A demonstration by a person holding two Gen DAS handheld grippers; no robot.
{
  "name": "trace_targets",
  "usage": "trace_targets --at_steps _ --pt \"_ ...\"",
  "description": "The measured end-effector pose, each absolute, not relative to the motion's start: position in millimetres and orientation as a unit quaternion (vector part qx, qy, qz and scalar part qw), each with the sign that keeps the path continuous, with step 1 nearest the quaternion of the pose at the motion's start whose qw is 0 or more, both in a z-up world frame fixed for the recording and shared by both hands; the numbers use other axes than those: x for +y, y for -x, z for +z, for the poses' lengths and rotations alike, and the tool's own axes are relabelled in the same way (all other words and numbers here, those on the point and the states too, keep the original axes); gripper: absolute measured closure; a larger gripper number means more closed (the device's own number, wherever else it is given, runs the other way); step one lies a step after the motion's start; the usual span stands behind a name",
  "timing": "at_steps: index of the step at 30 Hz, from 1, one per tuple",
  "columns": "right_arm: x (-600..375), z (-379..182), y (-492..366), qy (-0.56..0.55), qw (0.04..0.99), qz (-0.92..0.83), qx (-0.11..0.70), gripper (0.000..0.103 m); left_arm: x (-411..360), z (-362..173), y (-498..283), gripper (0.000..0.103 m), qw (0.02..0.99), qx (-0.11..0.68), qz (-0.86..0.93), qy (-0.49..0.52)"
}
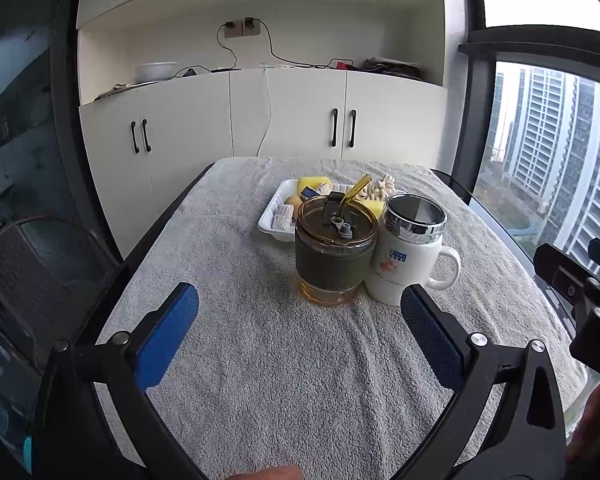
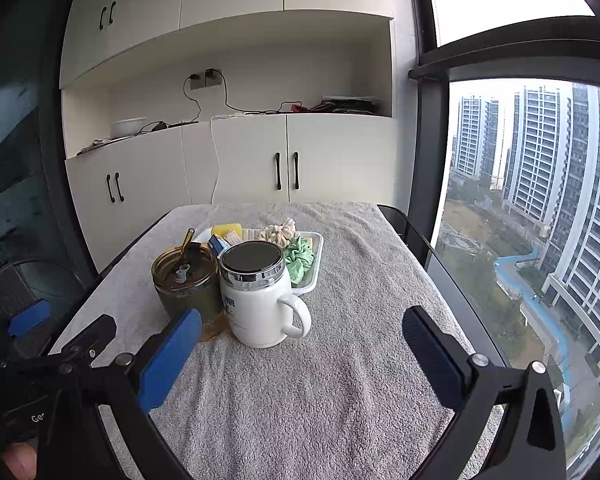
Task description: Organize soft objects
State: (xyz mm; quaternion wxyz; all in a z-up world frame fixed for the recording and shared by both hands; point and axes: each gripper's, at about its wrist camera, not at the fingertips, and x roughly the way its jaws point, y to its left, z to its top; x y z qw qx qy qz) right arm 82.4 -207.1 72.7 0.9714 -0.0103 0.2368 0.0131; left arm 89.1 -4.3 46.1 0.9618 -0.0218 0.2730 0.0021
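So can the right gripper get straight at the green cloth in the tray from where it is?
Probably not straight on. The right gripper is open and empty, but the white mug stands between it and the green cloth in the tray. Approaching from the right side looks clear.

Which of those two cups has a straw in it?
The amber glass tumbler with the dark sleeve; a gold straw pokes through its lid. The white mug has a handle and none.

You've got white cabinets [image 2: 236, 152] filling the frame's centre, big window [image 2: 540, 220] at right showing grey daylight and towers [image 2: 580, 168].
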Motion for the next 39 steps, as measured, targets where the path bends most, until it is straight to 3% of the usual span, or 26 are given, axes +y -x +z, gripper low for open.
trace_targets --at_steps 39 --pt "-207.6 65.7 -84.2 0.018 0.970 0.011 0.242 0.000 -6.0 43.0 -92.7 0.000 0.959 0.282 -0.005 0.018"
